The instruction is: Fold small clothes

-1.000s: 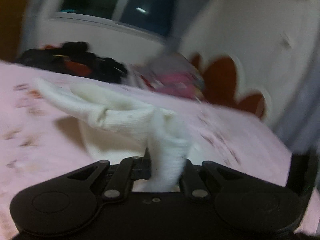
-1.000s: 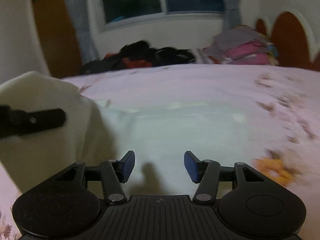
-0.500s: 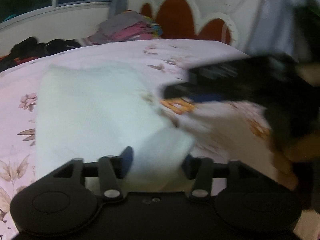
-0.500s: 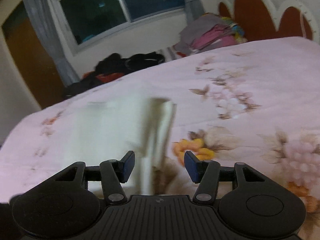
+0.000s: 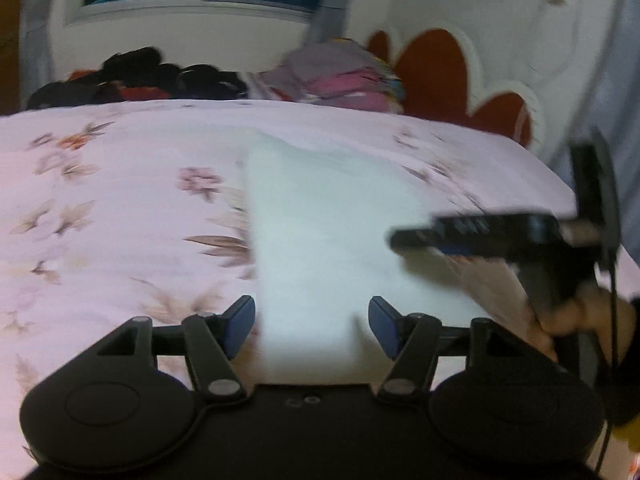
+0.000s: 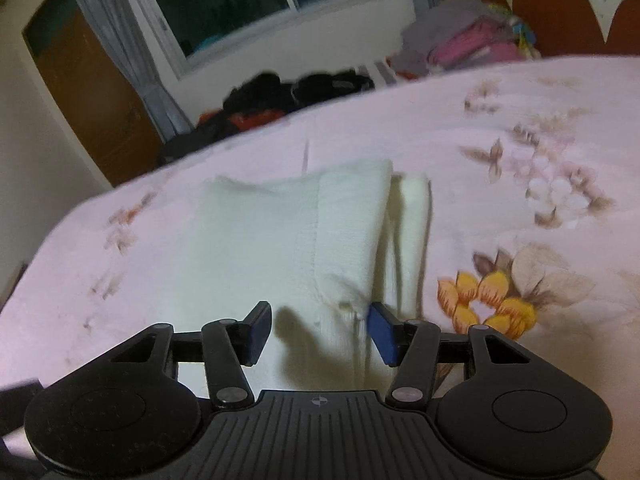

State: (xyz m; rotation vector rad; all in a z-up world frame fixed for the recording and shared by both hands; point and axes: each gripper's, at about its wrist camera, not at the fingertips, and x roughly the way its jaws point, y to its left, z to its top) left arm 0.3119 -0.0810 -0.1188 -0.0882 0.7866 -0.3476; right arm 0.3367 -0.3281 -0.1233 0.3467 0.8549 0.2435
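Blur softens white garment; near edge hidden behind left hand-held gripper.

Both matte black plastic tongs, the left and the right, share one build — blue rubber pads on hinged black linkage arms, silver pivot screws, round embossed discs on the body — and the right's deck is ribbed.

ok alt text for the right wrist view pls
A white garment lies partly folded on a pink floral bedspread, with the open right gripper just above its near edge, gripping nothing. Behind the bed are a dark window and piles of clothes.
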